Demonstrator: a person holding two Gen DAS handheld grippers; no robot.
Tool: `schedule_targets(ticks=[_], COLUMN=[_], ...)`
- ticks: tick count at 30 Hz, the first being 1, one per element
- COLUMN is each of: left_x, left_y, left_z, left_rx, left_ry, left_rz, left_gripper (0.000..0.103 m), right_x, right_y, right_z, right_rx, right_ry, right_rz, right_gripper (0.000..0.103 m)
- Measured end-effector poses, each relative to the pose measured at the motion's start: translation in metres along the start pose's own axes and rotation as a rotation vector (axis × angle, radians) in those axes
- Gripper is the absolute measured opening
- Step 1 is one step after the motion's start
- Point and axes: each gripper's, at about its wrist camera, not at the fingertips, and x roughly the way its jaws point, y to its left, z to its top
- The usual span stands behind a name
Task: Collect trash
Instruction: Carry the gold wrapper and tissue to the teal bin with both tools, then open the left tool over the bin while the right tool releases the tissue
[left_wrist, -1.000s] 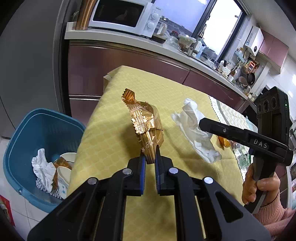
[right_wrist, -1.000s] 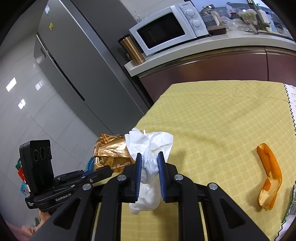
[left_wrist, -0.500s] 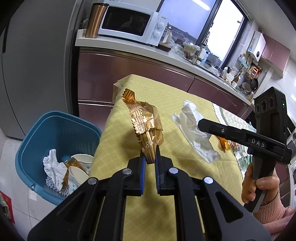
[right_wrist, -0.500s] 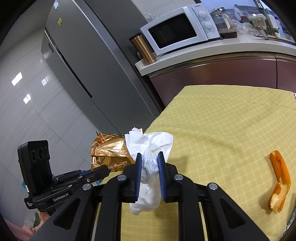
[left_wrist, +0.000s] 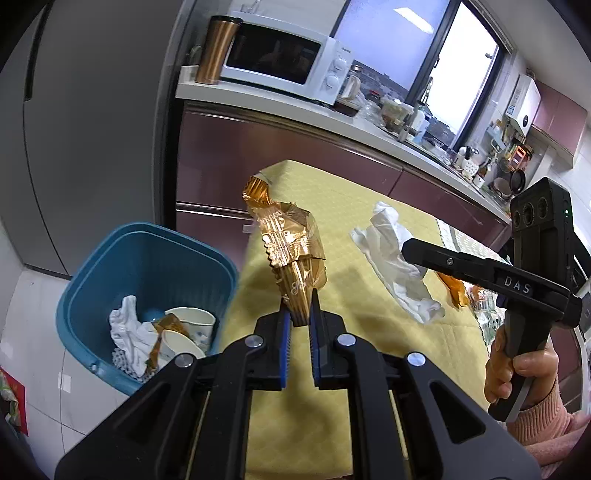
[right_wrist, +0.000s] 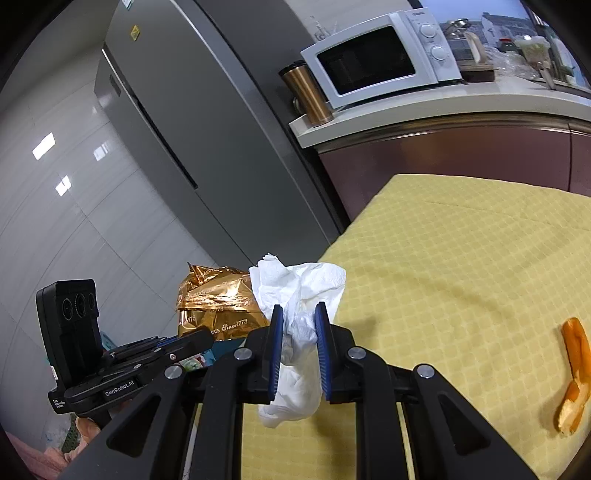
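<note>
My left gripper (left_wrist: 298, 314) is shut on a crumpled gold foil wrapper (left_wrist: 290, 251), held upright above the left edge of the yellow table (left_wrist: 332, 369). A blue bin (left_wrist: 147, 266) stands on the floor just left of it, holding paper cups and white tissue. My right gripper (right_wrist: 299, 325) is shut on a white tissue (right_wrist: 299, 291), held in the air over the table; in the left wrist view the same tissue (left_wrist: 395, 258) hangs from that gripper (left_wrist: 413, 254). An orange peel (right_wrist: 574, 373) lies on the table at the right.
Purple cabinets run under a counter with a white microwave (left_wrist: 280, 62) and a copper tumbler (left_wrist: 216, 50). A grey fridge (right_wrist: 192, 129) stands left of them. A hand in a pink sleeve (left_wrist: 521, 373) grips the right tool.
Both grippers have drifted left toward the table's edge with their loads. The blue bin now sits closer to the wrapper, and the peel has slid right in the right wrist view.
</note>
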Motion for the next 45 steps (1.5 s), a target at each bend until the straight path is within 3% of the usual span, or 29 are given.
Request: schedule_targets(ticks=[21,32,45], left_x=[-0.021,-0.007,0.020], left_y=[0.059,0.095,0.109], left_z=[0.006,0.000,-0.003], left_rx=[-0.081,-0.124,-0.145], left_ry=[-0.042,-0.001,0.041], left_rz=[0.122,0.184,0.216], left_gripper=[0.009,0.009,0.009], right_x=[0.056,0.099,0.138], right_y=[0.050,0.070,0.080], right_z=[0.022,0.031,0.021], right_rx=[-0.087,-0.111,-0.117], right_ry=[0.053,0.122,0.199], right_rz=[0.094,0.123,0.124], right_gripper=[0.016,0.016,0.016])
